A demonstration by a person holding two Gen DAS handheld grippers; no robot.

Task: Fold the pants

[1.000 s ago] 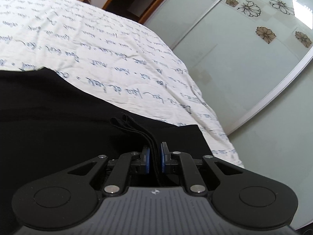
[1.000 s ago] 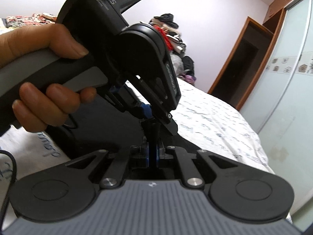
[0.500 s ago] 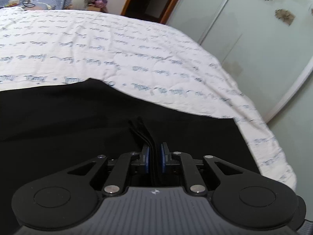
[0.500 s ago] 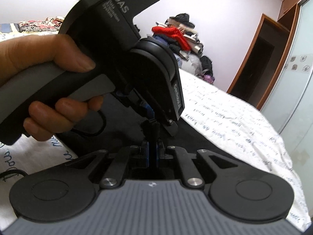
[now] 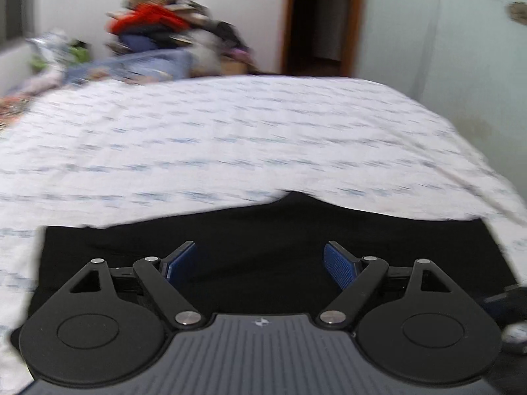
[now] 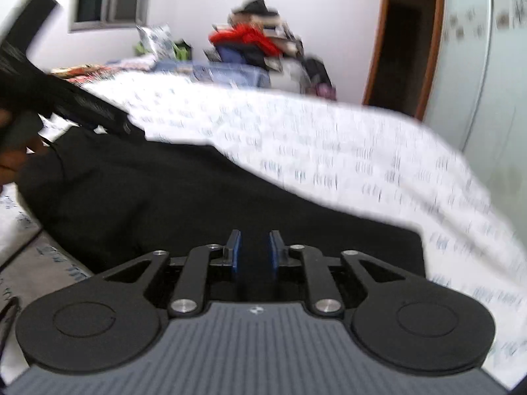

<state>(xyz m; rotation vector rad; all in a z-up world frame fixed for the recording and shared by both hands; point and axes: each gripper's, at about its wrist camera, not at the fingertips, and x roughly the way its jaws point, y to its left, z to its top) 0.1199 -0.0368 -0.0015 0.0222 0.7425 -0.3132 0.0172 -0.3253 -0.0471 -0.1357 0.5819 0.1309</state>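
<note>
Both grippers have let go since a second ago: left gripper [image 5: 260, 265] now spread wide, right gripper [image 6: 253, 251] parted a little, nothing between the pads of either. Black pants [image 5: 263, 240] lie flat on the printed bedsheet [image 5: 230, 148], just ahead of both tools; the fold looks laid, though motion blur hides the edges. To do the step well, check layers line up and smooth wrinkles before the next grab. Clothes pile [image 6: 253, 42] and doorway [image 6: 398, 39] sit well apart behind; nothing blocks the pants.
</note>
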